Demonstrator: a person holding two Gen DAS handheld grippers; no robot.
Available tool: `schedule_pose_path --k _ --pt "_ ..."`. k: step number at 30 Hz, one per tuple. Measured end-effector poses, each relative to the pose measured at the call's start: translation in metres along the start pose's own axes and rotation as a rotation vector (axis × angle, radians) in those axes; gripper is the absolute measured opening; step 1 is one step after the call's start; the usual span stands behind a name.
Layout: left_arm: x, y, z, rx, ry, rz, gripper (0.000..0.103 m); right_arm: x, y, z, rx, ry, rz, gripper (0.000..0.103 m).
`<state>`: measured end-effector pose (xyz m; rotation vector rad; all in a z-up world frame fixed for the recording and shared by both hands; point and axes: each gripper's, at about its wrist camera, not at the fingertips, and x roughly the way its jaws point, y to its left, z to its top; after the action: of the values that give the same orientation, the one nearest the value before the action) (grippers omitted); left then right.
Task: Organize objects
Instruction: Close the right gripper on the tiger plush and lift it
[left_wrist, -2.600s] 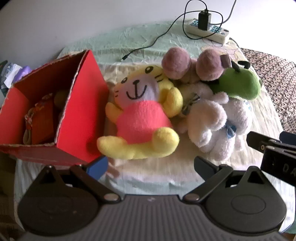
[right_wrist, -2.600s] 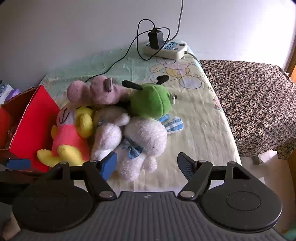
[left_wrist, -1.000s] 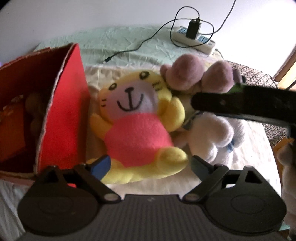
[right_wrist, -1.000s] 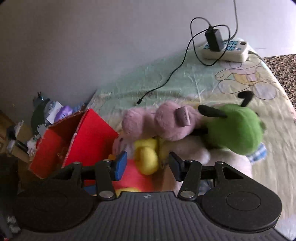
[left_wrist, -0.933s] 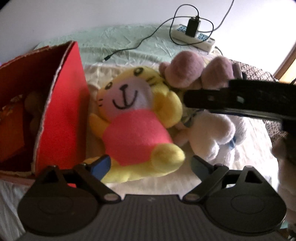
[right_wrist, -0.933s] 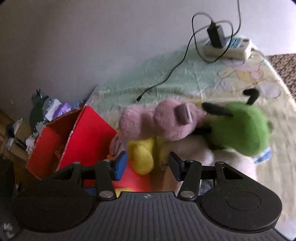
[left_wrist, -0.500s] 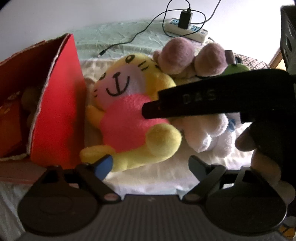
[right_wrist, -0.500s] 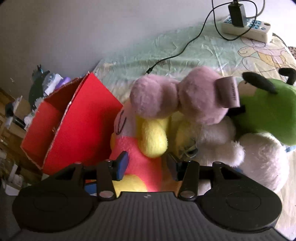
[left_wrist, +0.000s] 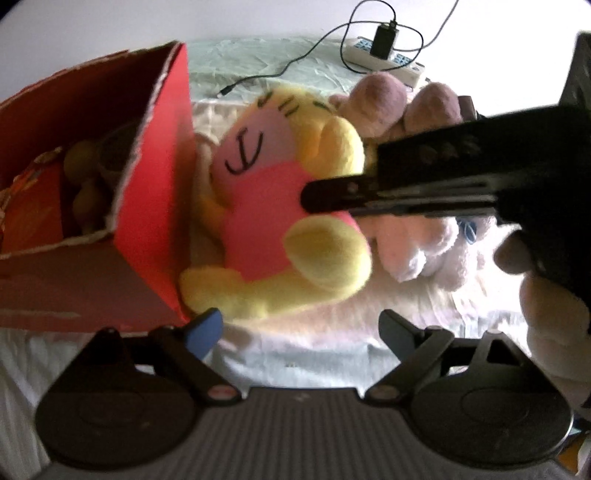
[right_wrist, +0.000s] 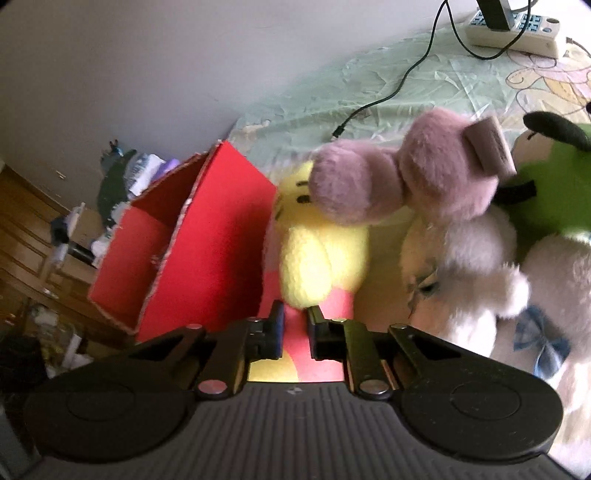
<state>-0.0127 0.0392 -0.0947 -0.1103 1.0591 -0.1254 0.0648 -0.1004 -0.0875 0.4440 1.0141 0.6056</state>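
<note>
A yellow tiger plush in a pink shirt (left_wrist: 266, 221) lies beside an open red box (left_wrist: 147, 184) on the bed. My right gripper (right_wrist: 295, 321) is shut on the tiger plush (right_wrist: 317, 258), pinching its pink shirt just under a yellow arm. In the left wrist view the right gripper (left_wrist: 369, 188) reaches in from the right across the plush's belly. My left gripper (left_wrist: 301, 326) hovers just in front of the plush's feet; its jaws are opening with nothing between them. The red box (right_wrist: 207, 236) stands left of the plush and holds some items.
A mauve plush (right_wrist: 406, 184), a white plush (right_wrist: 480, 266) and a green plush (right_wrist: 550, 184) are piled right of the tiger. A power strip (left_wrist: 384, 62) with a cable lies at the back. A person's hand (left_wrist: 546, 295) holds the right gripper. Clutter (right_wrist: 122, 177) sits behind the box.
The right gripper has reached further over the tiger plush and closed on its shirt. The plush has tilted towards the box. The left gripper has drifted closer.
</note>
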Motion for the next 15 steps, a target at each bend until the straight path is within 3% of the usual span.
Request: schedule_pose_path --k 6,11,15 --pt "-0.022 0.004 -0.009 -0.012 -0.011 -0.101 0.093 -0.02 -0.001 -0.021 0.052 0.045 0.047 0.013" --pt "-0.026 0.004 -0.025 -0.042 0.055 -0.262 0.094 -0.037 0.0 -0.051 0.074 0.105 0.058 0.013" --pt "-0.017 -0.006 -0.035 -0.03 0.08 -0.238 0.094 -0.042 0.001 -0.063 0.063 0.128 0.036 0.018"
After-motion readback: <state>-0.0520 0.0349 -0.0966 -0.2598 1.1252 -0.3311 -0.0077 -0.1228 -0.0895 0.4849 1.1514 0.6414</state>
